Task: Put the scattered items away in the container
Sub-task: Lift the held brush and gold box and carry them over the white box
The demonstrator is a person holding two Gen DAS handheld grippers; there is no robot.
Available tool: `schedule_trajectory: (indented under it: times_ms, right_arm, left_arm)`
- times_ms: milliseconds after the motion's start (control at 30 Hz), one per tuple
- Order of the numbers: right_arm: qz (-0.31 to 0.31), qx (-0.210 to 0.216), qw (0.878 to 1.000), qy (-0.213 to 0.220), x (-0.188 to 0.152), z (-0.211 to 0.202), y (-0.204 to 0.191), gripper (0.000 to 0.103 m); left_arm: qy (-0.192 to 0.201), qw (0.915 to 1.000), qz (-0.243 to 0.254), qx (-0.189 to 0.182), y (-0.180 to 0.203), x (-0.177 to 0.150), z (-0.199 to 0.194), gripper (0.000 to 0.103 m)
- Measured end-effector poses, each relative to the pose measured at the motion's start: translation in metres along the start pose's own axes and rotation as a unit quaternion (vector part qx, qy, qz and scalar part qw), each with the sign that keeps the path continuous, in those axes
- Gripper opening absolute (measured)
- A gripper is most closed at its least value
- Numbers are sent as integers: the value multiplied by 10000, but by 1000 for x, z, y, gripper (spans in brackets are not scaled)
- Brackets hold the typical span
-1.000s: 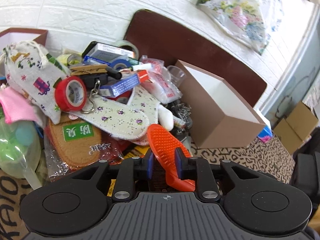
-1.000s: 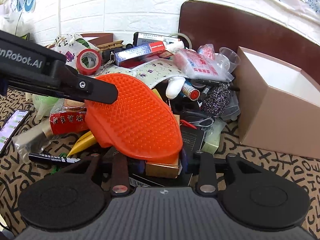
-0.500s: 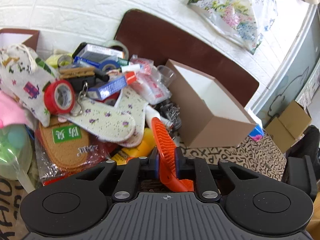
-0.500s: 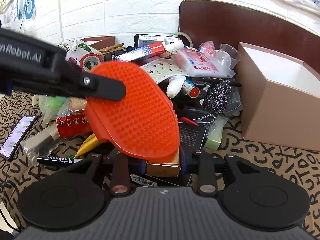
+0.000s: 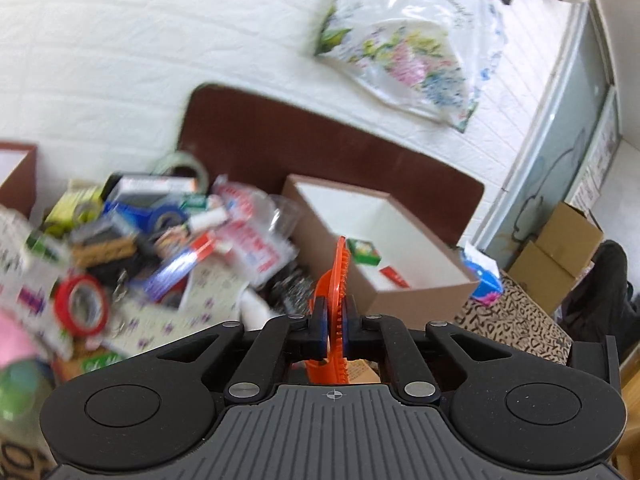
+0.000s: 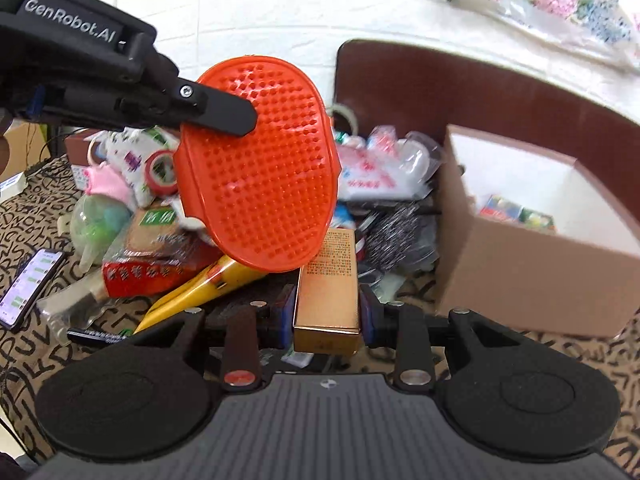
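Motion blur smears the clutter pile (image 5: 132, 248).

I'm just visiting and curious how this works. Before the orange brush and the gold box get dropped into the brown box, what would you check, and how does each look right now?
1. Left gripper clamped on the orange brush: ok.
2. Right gripper gripping the gold box: ok.
3. Brown box open on top: ok.
4. Space left inside it: ok.
5. Brush already above the opening: not ok.
6. Brush clear of the pile: ok.

Box (image 6: 532, 264) right of clutter pile (image 6: 168, 216)
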State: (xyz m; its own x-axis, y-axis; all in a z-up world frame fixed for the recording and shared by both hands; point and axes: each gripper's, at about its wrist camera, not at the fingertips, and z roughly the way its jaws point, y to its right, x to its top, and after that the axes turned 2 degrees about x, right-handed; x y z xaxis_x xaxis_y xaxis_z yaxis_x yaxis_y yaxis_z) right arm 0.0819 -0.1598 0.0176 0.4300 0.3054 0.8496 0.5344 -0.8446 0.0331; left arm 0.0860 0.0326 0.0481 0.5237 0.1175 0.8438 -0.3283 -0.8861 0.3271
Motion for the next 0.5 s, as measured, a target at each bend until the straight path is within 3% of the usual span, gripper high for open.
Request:
schedule_trajectory:
  times_ms: [267, 500]
  right_arm:
    - [-55, -453, 9984, 340, 31, -16, 40, 36]
    - [11, -1034, 9934, 497, 60, -18, 94, 36]
  left_arm:
    - [256, 9986, 352, -304, 37, 45, 24, 1]
    - [46, 9985, 348, -418, 64, 80, 87, 0]
